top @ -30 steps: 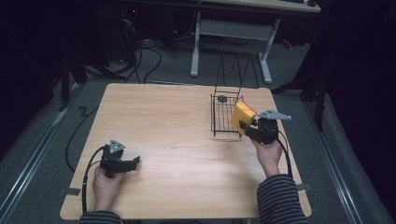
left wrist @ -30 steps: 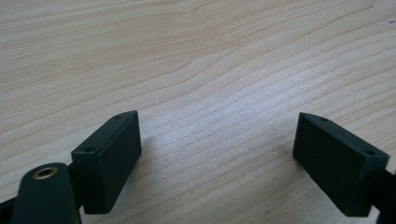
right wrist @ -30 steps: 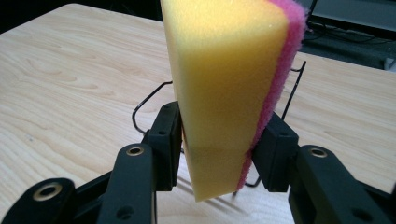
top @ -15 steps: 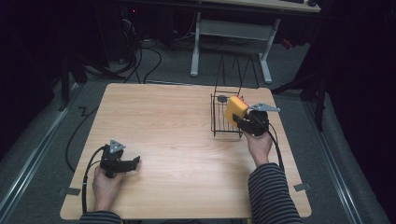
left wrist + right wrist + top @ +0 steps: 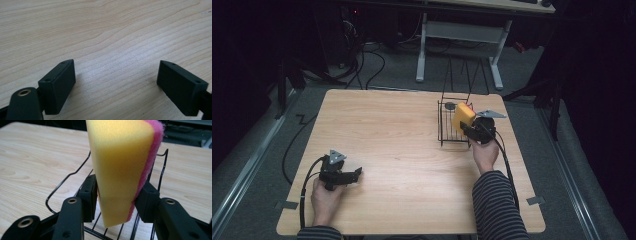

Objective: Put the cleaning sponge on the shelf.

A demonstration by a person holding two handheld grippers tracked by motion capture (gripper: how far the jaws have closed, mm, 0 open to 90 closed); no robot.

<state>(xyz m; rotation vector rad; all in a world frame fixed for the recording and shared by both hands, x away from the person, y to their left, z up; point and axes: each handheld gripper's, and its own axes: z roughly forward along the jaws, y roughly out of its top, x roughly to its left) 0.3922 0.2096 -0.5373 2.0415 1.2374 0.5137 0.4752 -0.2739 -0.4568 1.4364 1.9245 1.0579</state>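
With the right gripper (image 5: 117, 200) clamped on the yellow-and-pink sponge (image 5: 122, 167) above the wire basket (image 5: 447, 131), lower it squarely between the basket's walls before releasing, while the left gripper (image 5: 116, 87) rests open and empty on the table (image 5: 402, 150).

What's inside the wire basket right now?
A dark round thing lies at the far end of the basket. The sponge in the right claw hangs over the rim and covers part of the floor.
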